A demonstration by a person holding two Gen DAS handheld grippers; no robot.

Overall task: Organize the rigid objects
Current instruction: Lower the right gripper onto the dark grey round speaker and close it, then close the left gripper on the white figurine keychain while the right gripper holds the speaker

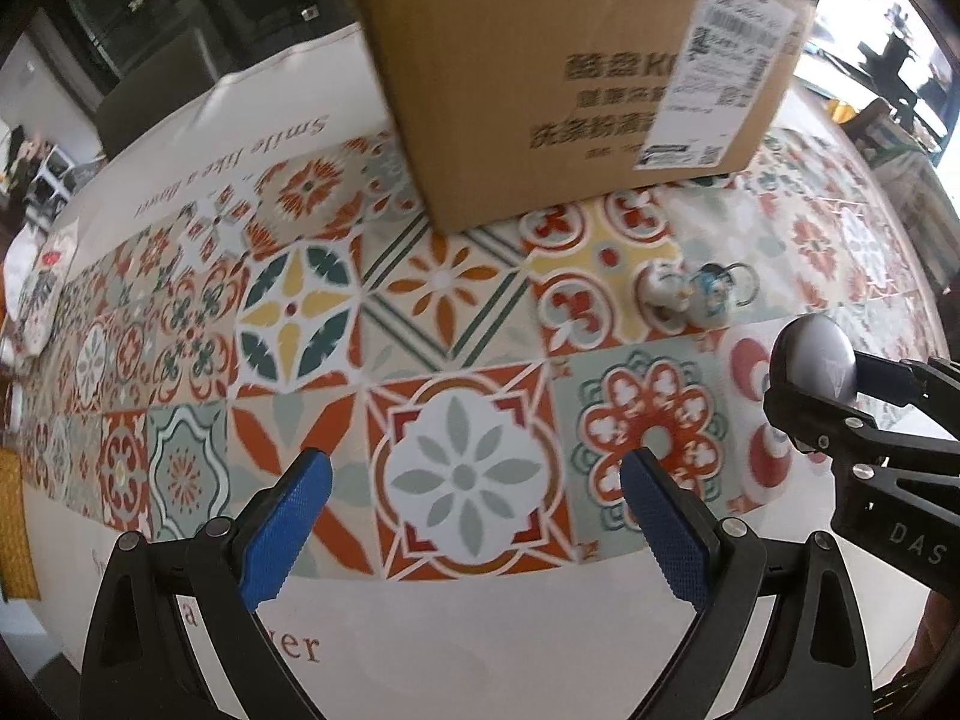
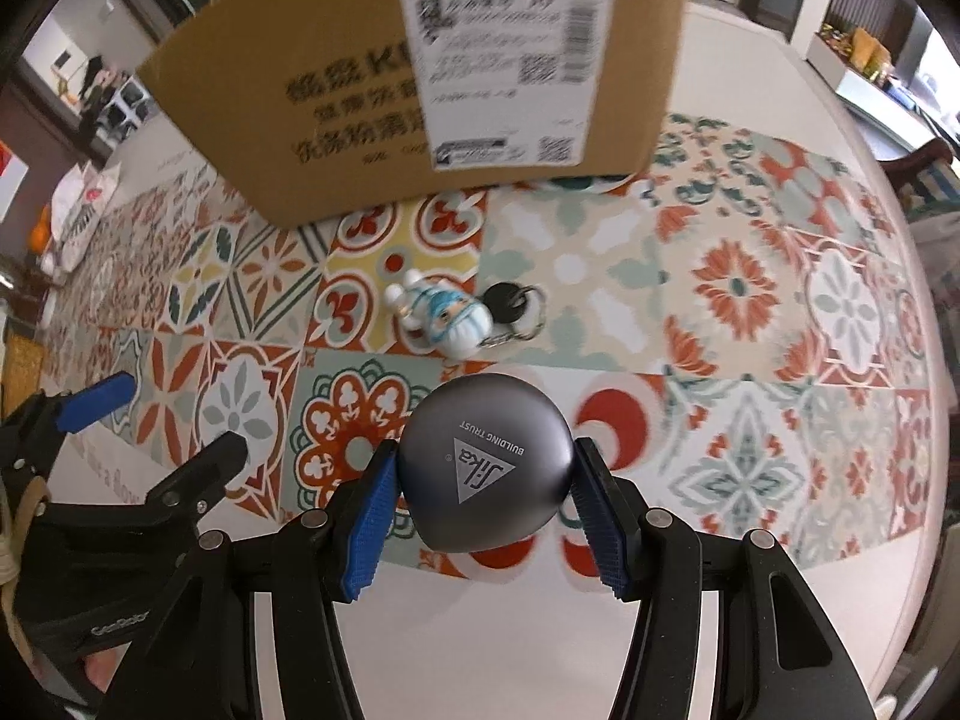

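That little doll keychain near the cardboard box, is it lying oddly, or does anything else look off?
The doll keychain lies tipped on its side on the patterned tablecloth, ring and key trailing loose, apart from the cardboard box. Nothing looks spilled or broken.

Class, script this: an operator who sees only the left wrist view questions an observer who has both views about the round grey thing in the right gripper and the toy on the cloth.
Operator: What is printed on the rounded grey metallic case in the right gripper?
Observer: A white triangle logo reading Sika, with BUILDING TRUST beside it.
Operator: What is on the ring beside the small white-and-blue toy figure?
Observer: A round black key head, lying on the patterned tablecloth.
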